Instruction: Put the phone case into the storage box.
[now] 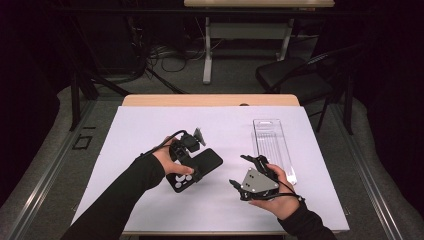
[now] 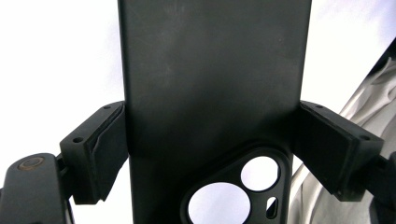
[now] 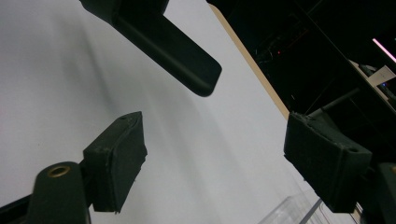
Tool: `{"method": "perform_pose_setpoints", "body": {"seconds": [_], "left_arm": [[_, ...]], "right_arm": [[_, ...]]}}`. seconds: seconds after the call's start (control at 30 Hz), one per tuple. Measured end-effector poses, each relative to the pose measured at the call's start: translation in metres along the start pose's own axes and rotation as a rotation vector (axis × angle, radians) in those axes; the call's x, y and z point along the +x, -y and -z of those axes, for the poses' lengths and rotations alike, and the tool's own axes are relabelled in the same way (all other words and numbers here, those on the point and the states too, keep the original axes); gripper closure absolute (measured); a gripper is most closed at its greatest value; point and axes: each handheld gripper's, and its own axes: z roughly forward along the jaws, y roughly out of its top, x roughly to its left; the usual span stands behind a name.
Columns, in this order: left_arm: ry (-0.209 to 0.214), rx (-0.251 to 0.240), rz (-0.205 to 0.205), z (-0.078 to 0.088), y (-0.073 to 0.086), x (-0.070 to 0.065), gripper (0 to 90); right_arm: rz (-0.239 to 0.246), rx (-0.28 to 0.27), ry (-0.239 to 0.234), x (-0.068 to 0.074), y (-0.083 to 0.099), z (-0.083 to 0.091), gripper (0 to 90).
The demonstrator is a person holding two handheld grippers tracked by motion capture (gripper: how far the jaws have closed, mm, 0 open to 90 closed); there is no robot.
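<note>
Two forearms in black sleeves are reaching in over the table (image 1: 150,210), each hand carrying one gripper. One black phone case (image 1: 197,169) is sitting clamped across its width between the jaws of the left gripper (image 1: 192,172), near the middle of the white sheet covering the table; in the left gripper view the case (image 2: 210,93) is running straight up between both pads, with its camera cutout showing three holes at the bottom. Off to the right, the right gripper (image 1: 250,172) is hanging with its jaws spread wide and nothing between them, its grey plate facing up. One clear plastic tray (image 1: 272,142) is lying flat just beyond it. One dark chair (image 1: 295,75) is standing behind the table.
</note>
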Motion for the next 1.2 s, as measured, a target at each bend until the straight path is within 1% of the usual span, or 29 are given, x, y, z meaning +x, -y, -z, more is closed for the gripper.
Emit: {"method": "perform_pose_setpoints", "body": {"seconds": [0.03, 0.07, 0.1, 0.27, 0.33, 0.37, 0.4, 0.53, 0.63, 0.67, 0.7, 0.73, 0.9, 0.93, 0.97, 1.0, 1.03, 1.07, 1.1, 1.13, 1.17, 1.2], "left_arm": [[0.003, 0.009, -0.005, 0.000, -0.001, 0.000, 14.6], [0.002, 0.006, -0.003, -0.001, -0.002, -0.002, 14.6], [0.003, 0.011, -0.012, -0.001, -0.003, -0.002, 14.6], [0.010, 0.023, -0.032, -0.003, -0.007, -0.008, 14.5], [0.014, 0.027, -0.038, -0.004, -0.008, -0.011, 14.5], [0.012, 0.029, -0.045, -0.004, -0.008, -0.012, 14.6], [0.015, 0.031, -0.047, -0.004, -0.009, -0.013, 14.6], [0.015, 0.035, -0.062, -0.004, -0.010, -0.017, 14.6], [0.021, 0.039, -0.071, -0.004, -0.011, -0.020, 14.6], [0.018, 0.037, -0.076, -0.005, -0.011, -0.021, 14.6], [0.020, 0.041, -0.077, -0.004, -0.012, -0.021, 14.6], [0.022, 0.043, -0.080, -0.004, -0.012, -0.022, 14.6], [0.028, 0.046, -0.090, -0.006, -0.014, -0.024, 14.6], [0.030, 0.049, -0.091, -0.006, -0.014, -0.025, 14.6], [0.031, 0.051, -0.091, -0.007, -0.014, -0.025, 14.6], [0.033, 0.053, -0.093, -0.007, -0.015, -0.025, 14.6], [0.033, 0.057, -0.093, -0.008, -0.015, -0.026, 14.6], [0.033, 0.055, -0.093, -0.008, -0.015, -0.026, 14.6], [0.038, 0.059, -0.092, -0.008, -0.016, -0.026, 14.6], [0.037, 0.057, -0.090, -0.008, -0.016, -0.027, 14.6], [0.038, 0.058, -0.092, -0.008, -0.016, -0.027, 14.6], [0.037, 0.054, -0.091, -0.009, -0.016, -0.027, 14.6]], "right_arm": [[0.010, -0.001, -0.003, 0.000, -0.001, -0.001, 20.0], [0.015, 0.002, -0.003, 0.001, -0.001, -0.002, 19.8], [0.025, 0.003, -0.004, 0.001, -0.002, -0.002, 19.8], [0.064, 0.003, -0.013, 0.003, -0.004, -0.005, 20.0], [0.075, -0.001, -0.016, 0.004, -0.004, -0.006, 20.1], [0.067, 0.002, -0.017, 0.005, -0.004, -0.006, 20.1], [0.093, 0.000, -0.020, 0.004, -0.005, -0.007, 20.2], [0.124, -0.008, -0.018, 0.006, -0.005, -0.006, 23.5], [0.159, -0.018, -0.013, 0.007, -0.007, -0.006, 23.8], [0.150, -0.007, -0.017, 0.009, -0.006, -0.005, 23.9], [0.182, -0.012, -0.018, 0.008, -0.007, -0.006, 23.9], [0.200, -0.005, -0.021, 0.009, -0.007, -0.006, 23.9], [0.264, 0.006, -0.020, 0.013, -0.007, -0.009, 26.0], [0.267, 0.018, -0.017, 0.014, -0.006, -0.009, 26.0], [0.299, 0.017, -0.014, 0.014, -0.006, -0.010, 26.0], [0.295, 0.027, -0.011, 0.016, -0.005, -0.010, 26.2], [0.325, 0.022, -0.012, 0.016, -0.005, -0.011, 26.5], [0.326, 0.035, -0.012, 0.017, -0.004, -0.011, 26.8], [0.348, 0.037, -0.011, 0.017, -0.004, -0.012, 27.0], [0.362, 0.036, -0.010, 0.017, -0.004, -0.012, 27.0], [0.368, 0.023, -0.010, 0.017, -0.003, -0.014, 27.3], [0.375, 0.041, -0.007, 0.018, -0.004, -0.013, 27.8]]}}
